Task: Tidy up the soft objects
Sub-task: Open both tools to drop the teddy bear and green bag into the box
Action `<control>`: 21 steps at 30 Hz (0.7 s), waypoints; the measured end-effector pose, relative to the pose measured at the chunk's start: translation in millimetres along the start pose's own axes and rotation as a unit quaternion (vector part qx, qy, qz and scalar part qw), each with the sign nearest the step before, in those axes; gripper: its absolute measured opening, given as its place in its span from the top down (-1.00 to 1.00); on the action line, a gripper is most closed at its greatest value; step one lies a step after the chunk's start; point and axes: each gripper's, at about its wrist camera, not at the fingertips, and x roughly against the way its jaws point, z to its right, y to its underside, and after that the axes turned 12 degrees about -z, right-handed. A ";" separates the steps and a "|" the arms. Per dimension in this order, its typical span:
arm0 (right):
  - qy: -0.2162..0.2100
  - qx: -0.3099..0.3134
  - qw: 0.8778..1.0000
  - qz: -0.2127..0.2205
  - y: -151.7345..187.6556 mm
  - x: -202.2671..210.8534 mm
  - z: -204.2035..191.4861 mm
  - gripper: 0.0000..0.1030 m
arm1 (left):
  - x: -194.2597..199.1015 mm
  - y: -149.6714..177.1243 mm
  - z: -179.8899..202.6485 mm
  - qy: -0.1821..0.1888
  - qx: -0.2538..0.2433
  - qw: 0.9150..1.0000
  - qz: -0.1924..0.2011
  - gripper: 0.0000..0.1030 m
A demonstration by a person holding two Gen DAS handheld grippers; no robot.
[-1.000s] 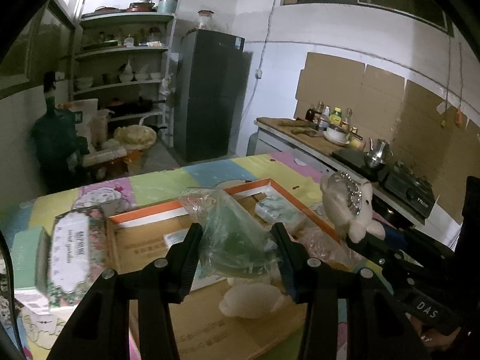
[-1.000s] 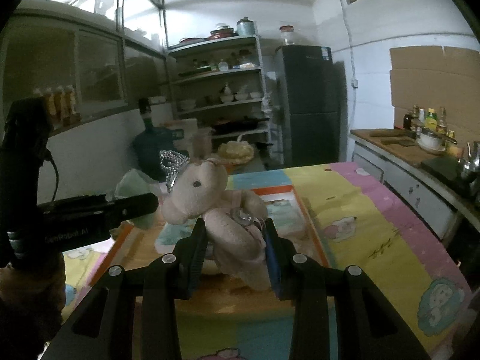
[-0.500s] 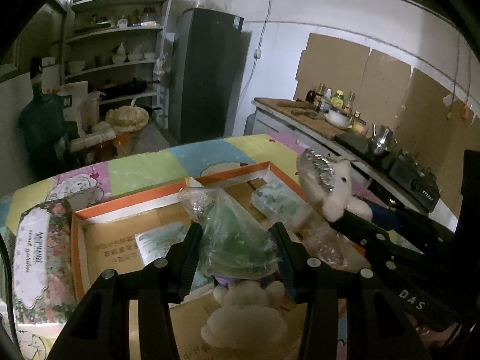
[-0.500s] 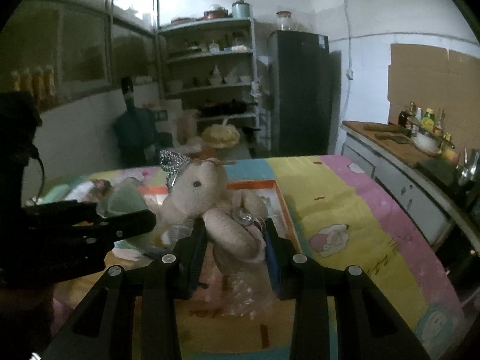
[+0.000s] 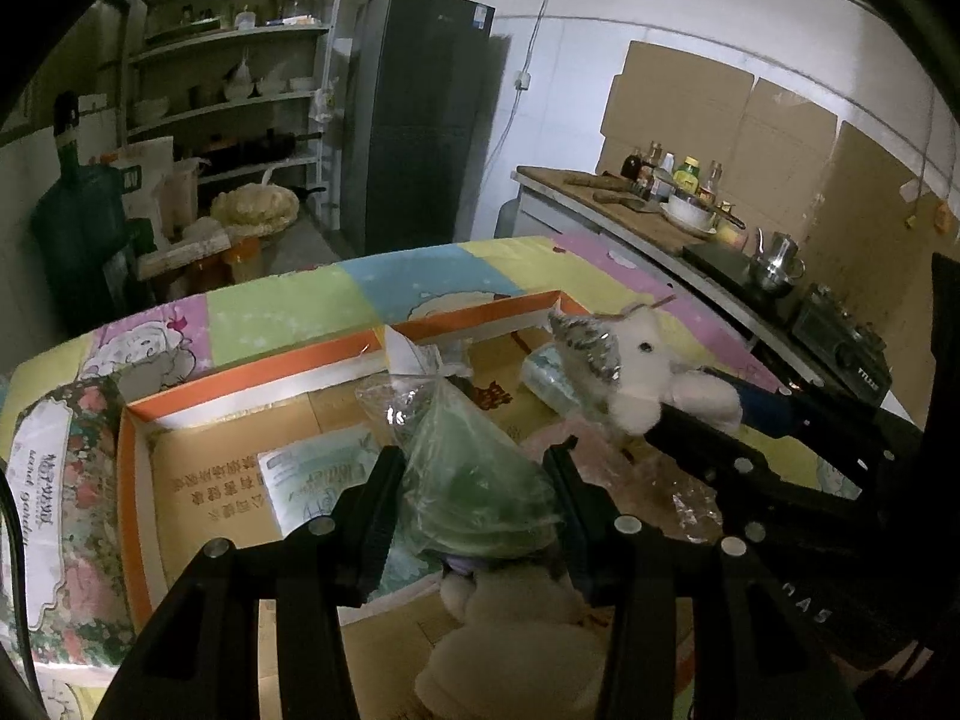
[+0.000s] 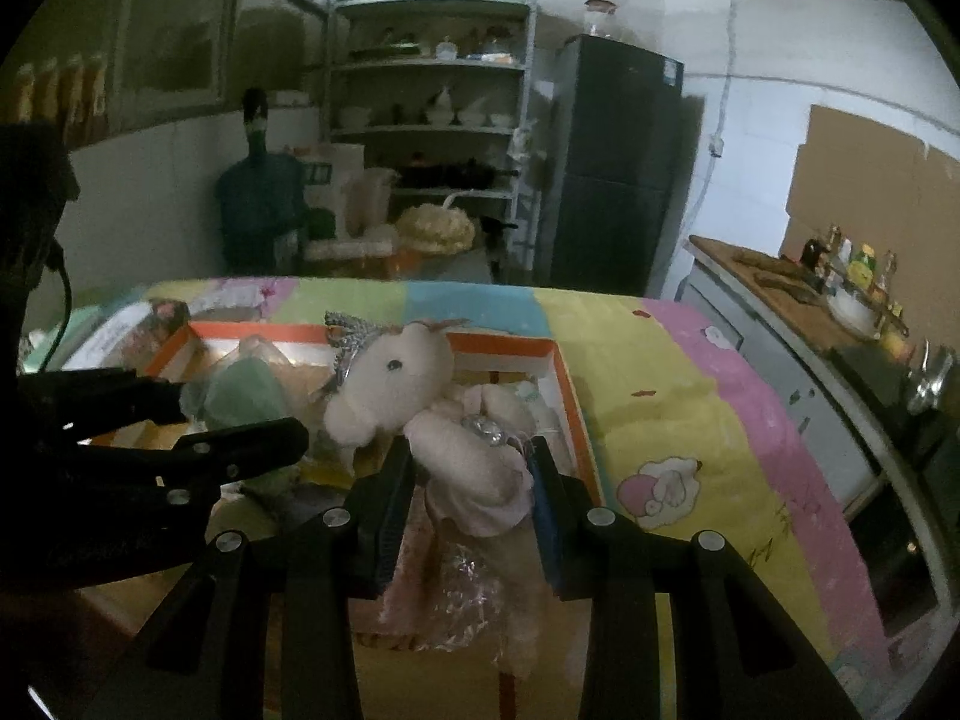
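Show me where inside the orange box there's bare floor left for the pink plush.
Bare cardboard lies between the orange box's left wall and the tissue pack. The right half is crowded with crinkled plastic.

Pink plush unicorn (image 6: 420,396) with silver sequin crown, upright, pinched at the body above the orange-rimmed cardboard box (image 5: 144,420). Green soft item in a clear plastic bag (image 5: 474,480), likewise pinched over the box. White plush toy (image 5: 516,642) lying on the box flap below.
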 end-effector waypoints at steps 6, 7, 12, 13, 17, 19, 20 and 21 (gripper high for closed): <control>0.002 0.017 1.000 -0.014 -1.6 -9.9 -4.5 0.22 | -1.8 -0.5 -7.2 0.021 0.019 1.000 -0.006 -0.08; 0.001 0.020 1.000 -0.014 -1.3 -10.4 -4.8 0.20 | -2.4 -0.8 -8.7 0.028 0.023 0.999 -0.008 -0.13; -0.006 0.023 1.000 -0.013 -0.3 -13.2 -5.4 0.13 | -3.0 1.1 -16.0 0.049 0.045 0.998 -0.020 -0.32; -0.007 0.023 1.000 -0.013 -0.1 -13.8 -4.6 0.13 | -1.5 1.6 -16.8 0.050 0.045 0.998 -0.019 -0.32; -0.020 0.017 1.000 -0.010 1.3 -12.6 -2.9 0.00 | 6.1 3.3 -17.0 0.048 0.046 0.998 -0.008 -0.34; -0.028 0.014 0.999 -0.009 2.2 -12.5 -1.9 -0.08 | 11.4 4.5 -16.9 0.047 0.045 0.998 0.000 -0.37; -0.029 0.013 0.999 -0.008 2.7 -11.6 -2.9 -0.13 | 13.4 4.7 -16.6 0.046 0.044 0.998 0.002 -0.44; -0.029 0.013 0.999 -0.007 3.0 -11.2 -3.1 -0.15 | 15.7 5.2 -16.2 0.043 0.043 0.998 0.005 -0.47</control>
